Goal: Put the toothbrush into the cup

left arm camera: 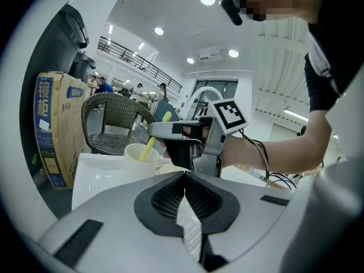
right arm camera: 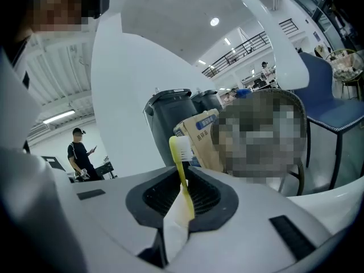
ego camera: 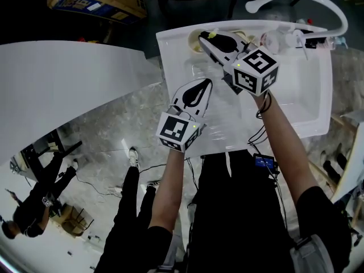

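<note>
On sink (ego camera: 296,95) corner, cup (left arm camera: 132,152) w/ toothbrush (left arm camera: 152,141) end inside (right hand-held gripper (right arm camera: 182,175) clamped on it; left hand-held gripper (left arm camera: 185,180) closed, empty)

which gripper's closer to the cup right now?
Right. The right gripper is at the cup, shut on the toothbrush above its rim. The left gripper hangs over the sink's near side, clear of the cup, jaws together and empty.

the toothbrush (left arm camera: 151,143) is standing with its lower end in the cup (left arm camera: 132,153) at the sink's (left arm camera: 96,175) far left corner, chair (left arm camera: 108,124) and box (left arm camera: 54,129) sitting behind.
</note>
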A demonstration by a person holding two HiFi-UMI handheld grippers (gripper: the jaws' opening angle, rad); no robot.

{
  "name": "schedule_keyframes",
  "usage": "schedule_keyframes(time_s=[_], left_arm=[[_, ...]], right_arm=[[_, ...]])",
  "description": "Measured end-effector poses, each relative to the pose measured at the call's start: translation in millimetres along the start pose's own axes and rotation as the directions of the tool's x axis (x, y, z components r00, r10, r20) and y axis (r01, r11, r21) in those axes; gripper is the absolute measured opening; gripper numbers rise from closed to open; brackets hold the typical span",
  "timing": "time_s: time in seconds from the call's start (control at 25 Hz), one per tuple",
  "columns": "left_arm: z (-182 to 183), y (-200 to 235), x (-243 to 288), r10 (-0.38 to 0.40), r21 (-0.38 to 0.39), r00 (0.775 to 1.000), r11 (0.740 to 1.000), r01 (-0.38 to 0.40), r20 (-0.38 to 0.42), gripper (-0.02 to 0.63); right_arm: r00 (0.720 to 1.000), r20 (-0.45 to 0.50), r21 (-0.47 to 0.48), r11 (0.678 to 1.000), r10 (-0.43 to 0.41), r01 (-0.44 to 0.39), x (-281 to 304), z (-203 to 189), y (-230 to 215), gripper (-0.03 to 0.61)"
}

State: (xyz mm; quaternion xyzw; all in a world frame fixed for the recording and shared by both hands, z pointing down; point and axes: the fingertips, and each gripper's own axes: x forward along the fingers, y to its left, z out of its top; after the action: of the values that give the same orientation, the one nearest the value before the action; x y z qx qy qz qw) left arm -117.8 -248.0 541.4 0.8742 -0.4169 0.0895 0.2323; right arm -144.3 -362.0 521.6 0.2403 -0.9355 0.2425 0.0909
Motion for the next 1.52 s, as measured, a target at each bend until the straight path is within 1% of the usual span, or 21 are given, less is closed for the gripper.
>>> schedule_keyframes(time_s=[0.08, 0.12, 0.16, 0.2, 0.28, 0.44, 0.56, 0.92, 1.28, 1.52], left_arm=[[0.8, 0.7, -0.8, 0.004, 0.000, 1.000, 1.000, -0.004, 0.003, 0.009], [0.7, 0.7, -1.2, 0.005, -0.001, 1.000, 1.000, -0.005, 0.003, 0.009], [0.5, 0.3, -1.9, 0.005, -0.002, 1.000, 1.000, -0.005, 0.004, 0.009], [0.2, -0.2, -2.5, 0.005, -0.003, 1.000, 1.000, -0.005, 0.003, 0.009], [-0.2, -0.6, -3.8, 0.004, -0.003, 1.000, 1.000, -0.004, 0.001, 0.009], [-2.8, 1.5, -8.5, 0.007, -0.002, 1.000, 1.000, -0.007, -0.006, 0.009], [-4.2, 1.2, -10.0, 0.008, -0.009, 1.000, 1.000, -0.008, -0.009, 0.009], [-4.0, -0.8, -7.0, 0.009, -0.008, 1.000, 1.000, -0.009, -0.008, 0.009], [-5.0, -1.0, -8.4, 0.012, -0.007, 1.000, 1.000, -0.012, -0.012, 0.009], [-7.4, -3.8, -10.2, 0.011, -0.010, 1.000, 1.000, -0.011, -0.018, 0.009]], right_arm=[[1.000, -0.001, -0.007, 1.000, -0.009, 0.009, -0.1, 0.4, -2.1, 0.032], [1.000, -0.002, -0.010, 1.000, -0.014, 0.014, -0.4, 0.1, -3.1, 0.044], [1.000, -0.004, -0.011, 1.000, -0.019, 0.019, -1.2, -0.7, -3.8, 0.079], [1.000, -0.006, -0.013, 1.000, -0.024, 0.024, -2.1, -1.6, -4.4, 0.101], [0.999, -0.012, -0.022, 0.999, -0.030, 0.030, -3.0, -1.6, -5.2, 0.112], [0.999, -0.022, -0.035, 0.998, -0.045, 0.045, -1.4, -2.5, -7.8, 0.153], [0.998, -0.026, -0.033, 0.998, -0.061, 0.060, -2.0, -4.4, -12.1, 0.169], [0.997, -0.030, -0.025, 0.997, -0.070, 0.069, -3.4, -10.9, -17.7, 0.173], [0.994, -0.026, -0.006, 0.995, -0.104, 0.104, -8.1, -12.6, -28.5, 0.179], [0.995, -0.039, 0.001, 0.996, -0.092, 0.092, -14.3, -18.5, -23.9, 0.216]])
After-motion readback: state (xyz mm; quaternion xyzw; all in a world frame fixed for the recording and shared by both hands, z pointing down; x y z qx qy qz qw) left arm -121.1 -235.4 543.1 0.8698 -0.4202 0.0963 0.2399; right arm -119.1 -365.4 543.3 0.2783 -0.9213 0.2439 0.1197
